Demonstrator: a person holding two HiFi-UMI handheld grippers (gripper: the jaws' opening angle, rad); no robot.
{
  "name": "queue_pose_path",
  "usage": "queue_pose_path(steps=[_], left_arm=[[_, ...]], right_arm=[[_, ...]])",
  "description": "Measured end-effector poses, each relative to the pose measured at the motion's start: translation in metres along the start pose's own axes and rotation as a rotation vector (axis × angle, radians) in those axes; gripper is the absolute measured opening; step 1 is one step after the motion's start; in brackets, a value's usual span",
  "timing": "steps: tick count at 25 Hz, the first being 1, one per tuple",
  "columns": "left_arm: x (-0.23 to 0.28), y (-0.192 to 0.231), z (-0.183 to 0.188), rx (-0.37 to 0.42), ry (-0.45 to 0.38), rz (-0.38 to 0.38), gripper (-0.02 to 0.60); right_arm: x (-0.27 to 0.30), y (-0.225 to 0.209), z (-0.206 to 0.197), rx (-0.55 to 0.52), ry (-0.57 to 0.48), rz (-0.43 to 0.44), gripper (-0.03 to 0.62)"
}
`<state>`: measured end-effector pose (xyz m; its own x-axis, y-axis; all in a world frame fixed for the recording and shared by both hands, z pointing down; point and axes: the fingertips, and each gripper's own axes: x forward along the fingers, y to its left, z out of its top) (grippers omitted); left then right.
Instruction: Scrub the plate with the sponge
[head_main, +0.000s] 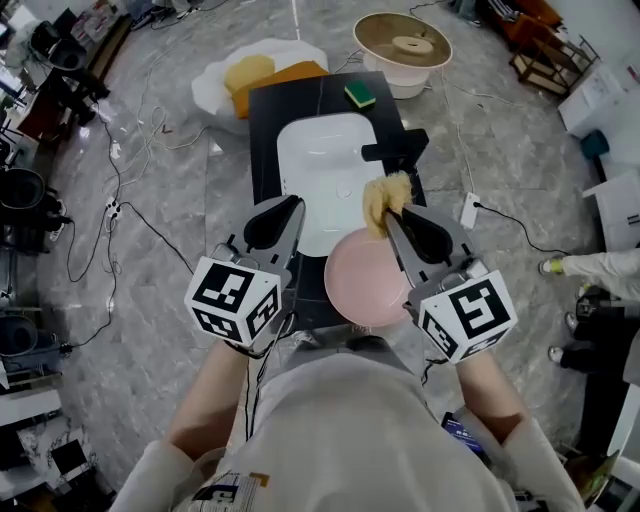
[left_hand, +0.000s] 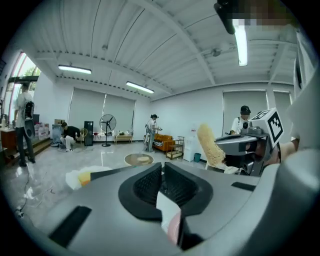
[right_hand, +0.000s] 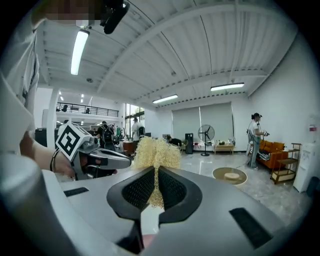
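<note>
Head view: the fuzzy yellow sponge (head_main: 385, 195) is pinched tight in the right gripper (head_main: 388, 214), with only a tuft seen past the tips and the rest swallowed by the jaws. The left gripper (head_main: 296, 204) is squeezed closed on nothing, tbh. The pink plate (head_main: 362, 285) is parked at the near edge of the black counter (head_main: 265, 120) beside the white sink (head_main: 320, 160), its right side covered by the right gripper, so how it's seated can't be made out.
</note>
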<state>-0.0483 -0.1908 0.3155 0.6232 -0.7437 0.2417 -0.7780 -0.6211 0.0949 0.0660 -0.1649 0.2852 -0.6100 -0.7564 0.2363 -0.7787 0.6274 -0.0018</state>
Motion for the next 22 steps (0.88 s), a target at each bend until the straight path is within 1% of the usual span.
queue_pose_path(steps=[3,6,7,9,11,12,14,16,19,22], left_arm=[[-0.014,-0.006,0.031,0.078,-0.075,-0.007,0.032],[-0.026,-0.016,0.057,0.207,-0.138,0.025,0.031],[-0.030,-0.022,0.066,0.226,-0.161,0.034,0.031],[-0.038,-0.029,0.079,0.216,-0.197,0.034,0.031],[-0.043,-0.031,0.084,0.202,-0.214,0.027,0.029],[-0.045,-0.030,0.083,0.208,-0.214,0.025,0.029],[-0.047,-0.027,0.077,0.248,-0.206,0.019,0.029],[-0.048,-0.026,0.077,0.266,-0.217,0.009,0.029],[-0.047,-0.028,0.080,0.262,-0.221,0.001,0.029],[-0.045,-0.035,0.084,0.262,-0.224,-0.011,0.029]], right_arm=[[-0.015,0.001,0.030,-0.001,-0.071,-0.031,0.046],[-0.029,0.001,0.049,-0.032,-0.105,-0.063,0.046],[-0.034,0.003,0.055,-0.048,-0.110,-0.070,0.046],[-0.042,0.006,0.066,-0.063,-0.128,-0.080,0.046],[-0.051,0.006,0.075,-0.061,-0.152,-0.089,0.046],[-0.054,0.005,0.078,-0.057,-0.163,-0.094,0.046],[-0.061,0.005,0.084,-0.047,-0.188,-0.099,0.046],[-0.066,0.006,0.090,-0.049,-0.206,-0.101,0.046],[-0.069,0.008,0.093,-0.070,-0.206,-0.106,0.046],[-0.066,0.008,0.089,-0.074,-0.194,-0.105,0.046]])
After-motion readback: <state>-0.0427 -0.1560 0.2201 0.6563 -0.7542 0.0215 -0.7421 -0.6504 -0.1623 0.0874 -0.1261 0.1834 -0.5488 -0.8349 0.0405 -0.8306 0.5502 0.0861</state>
